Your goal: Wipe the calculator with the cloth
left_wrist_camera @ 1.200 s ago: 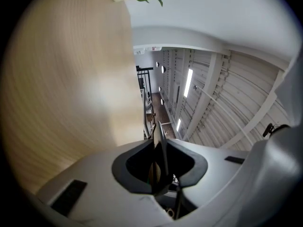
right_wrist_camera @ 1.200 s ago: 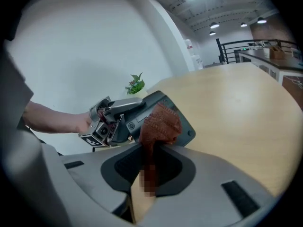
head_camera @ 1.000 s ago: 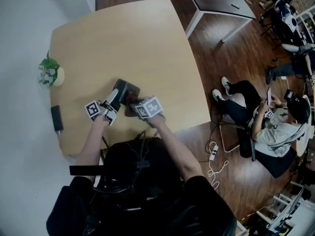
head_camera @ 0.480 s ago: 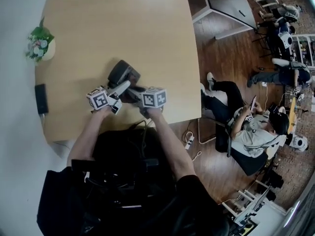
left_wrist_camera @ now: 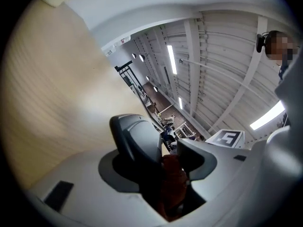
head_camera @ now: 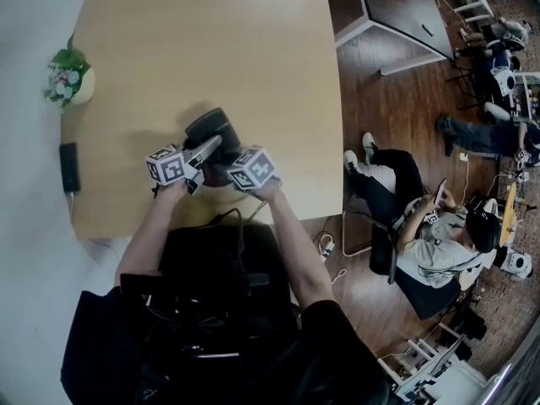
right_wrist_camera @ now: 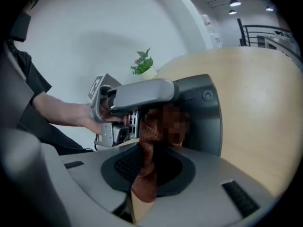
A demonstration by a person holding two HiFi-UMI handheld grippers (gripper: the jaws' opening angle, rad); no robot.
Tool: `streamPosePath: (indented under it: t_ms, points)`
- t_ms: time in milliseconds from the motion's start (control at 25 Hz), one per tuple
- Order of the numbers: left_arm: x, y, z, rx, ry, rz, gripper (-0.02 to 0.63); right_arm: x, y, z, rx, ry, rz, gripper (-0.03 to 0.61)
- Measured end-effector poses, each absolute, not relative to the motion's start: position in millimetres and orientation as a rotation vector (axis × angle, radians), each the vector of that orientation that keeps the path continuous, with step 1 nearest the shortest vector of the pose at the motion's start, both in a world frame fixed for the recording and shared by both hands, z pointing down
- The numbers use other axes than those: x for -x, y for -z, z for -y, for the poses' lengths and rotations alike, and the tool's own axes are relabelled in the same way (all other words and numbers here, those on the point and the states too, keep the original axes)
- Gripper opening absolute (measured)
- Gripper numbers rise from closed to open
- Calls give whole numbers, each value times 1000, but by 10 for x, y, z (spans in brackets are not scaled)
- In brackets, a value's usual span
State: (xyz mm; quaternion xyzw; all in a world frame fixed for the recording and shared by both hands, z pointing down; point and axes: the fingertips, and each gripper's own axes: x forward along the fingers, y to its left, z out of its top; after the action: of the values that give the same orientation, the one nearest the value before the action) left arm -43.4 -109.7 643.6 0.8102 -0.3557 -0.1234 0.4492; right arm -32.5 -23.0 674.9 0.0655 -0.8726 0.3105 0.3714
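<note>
The dark grey calculator (head_camera: 211,129) stands tilted up off the wooden table (head_camera: 211,40). My left gripper (head_camera: 211,148) is shut on its edge, and its jaws have just been closing with the calculator (left_wrist_camera: 137,136) between them. In the right gripper view one left finger (right_wrist_camera: 142,93) lies across the calculator's (right_wrist_camera: 203,117) top edge. My right gripper (head_camera: 221,174) is shut on the brown cloth (right_wrist_camera: 147,174), which hangs from its jaws and touches the calculator's near side. The cloth (left_wrist_camera: 173,183) also shows beside the calculator in the left gripper view.
A small potted plant (head_camera: 67,83) stands at the table's left edge, and a black device (head_camera: 69,167) lies nearer along that edge. To the right of the table a person sits on a chair (head_camera: 430,234). Another desk (head_camera: 405,15) stands at the upper right.
My left gripper has rolled and taken a new hold on the calculator, which now stands more tilted. The right gripper with the cloth has stayed close against it.
</note>
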Motion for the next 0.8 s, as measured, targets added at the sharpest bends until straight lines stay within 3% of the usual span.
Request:
streamPosePath:
  t_ms: [120, 400, 640, 800]
  points:
    - [421, -6498, 1100, -2028, 227, 876, 187, 238, -6733, 216, -171, -812, 2284, 63]
    - [149, -6609, 991, -2189, -60, 847, 184, -238, -6595, 310, -424, -1139, 2369, 63]
    - [-39, -6661, 936, -2262, -180, 800, 186, -616, -5969, 544, -505, -865, 2241, 38]
    - [-15, -6658, 944, -2292, -190, 786, 187, -445, -5247, 893, -552, -716, 2363, 31]
